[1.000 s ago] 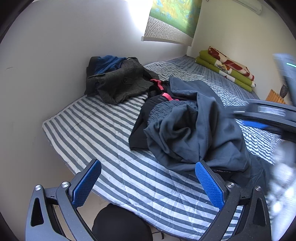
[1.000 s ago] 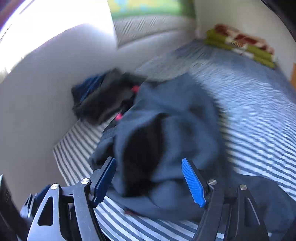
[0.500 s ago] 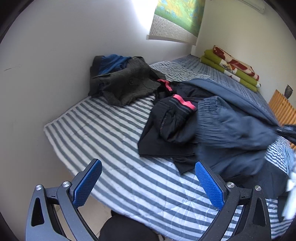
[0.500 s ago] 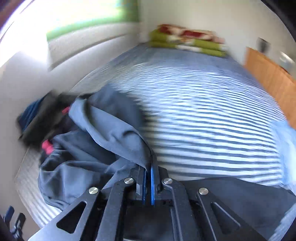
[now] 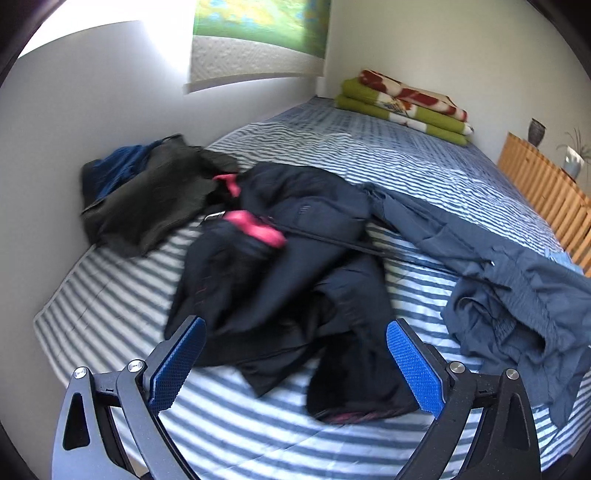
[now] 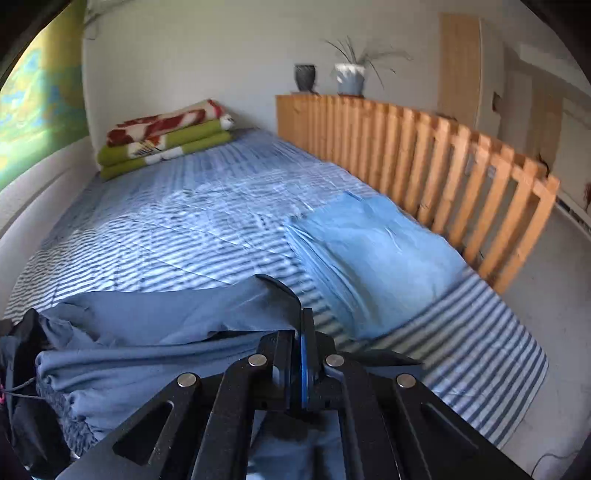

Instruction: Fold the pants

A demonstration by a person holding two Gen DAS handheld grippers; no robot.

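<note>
The right gripper is pinched shut on the slate-blue pants, limp, light cloth trailing toward three o'clock across the striped bed, best held at the waistband, while the left gripper gapes empty.

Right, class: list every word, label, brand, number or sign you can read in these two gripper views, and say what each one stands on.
None can be read.
Black pants: a small mark on the cloth, too blurred to read.
Wall hanging: a green and yellow picture, no lettering visible.
Folded blanket: a small print patch, too small to read.
Grey-blue pants in the shut right gripper: no label visible.
</note>
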